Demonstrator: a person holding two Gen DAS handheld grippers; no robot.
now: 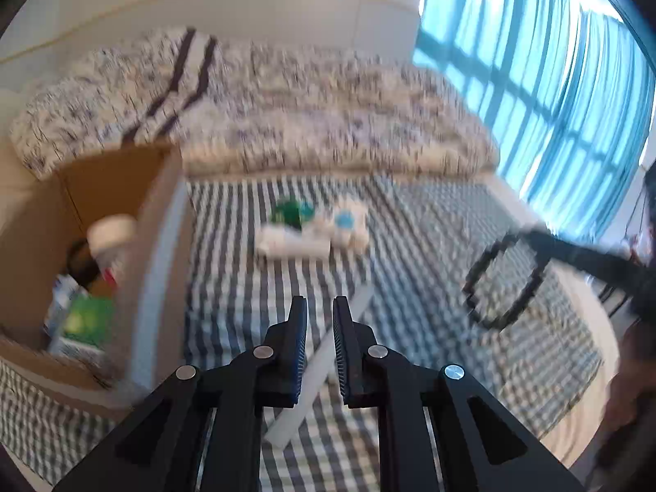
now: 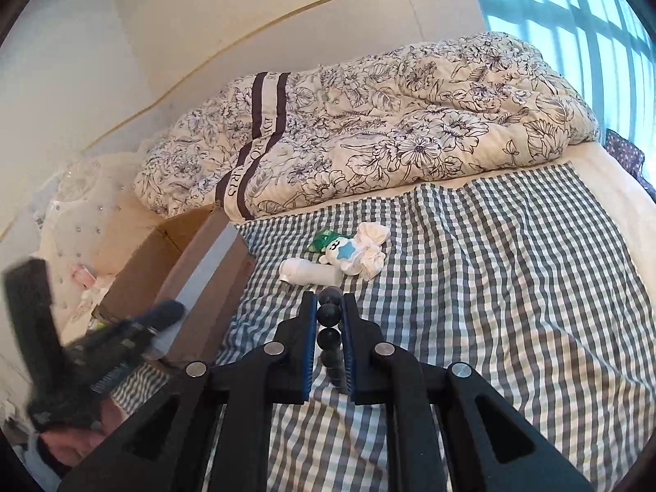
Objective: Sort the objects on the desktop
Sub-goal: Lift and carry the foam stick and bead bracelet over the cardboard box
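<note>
Evidently the right gripper [image 2: 330, 307] is clamped on a black bead string [image 2: 329, 320], lifted for the cardboard box [image 1: 123, 205], while the left gripper [image 1: 320, 307], just right of that box, is parted, empty.

The left gripper [image 1: 320, 307] is hanging with its jaws slightly apart and nothing between them, while the right gripper [image 2: 329, 303] is clamping a black beaded piece [image 2: 329, 324].
</note>
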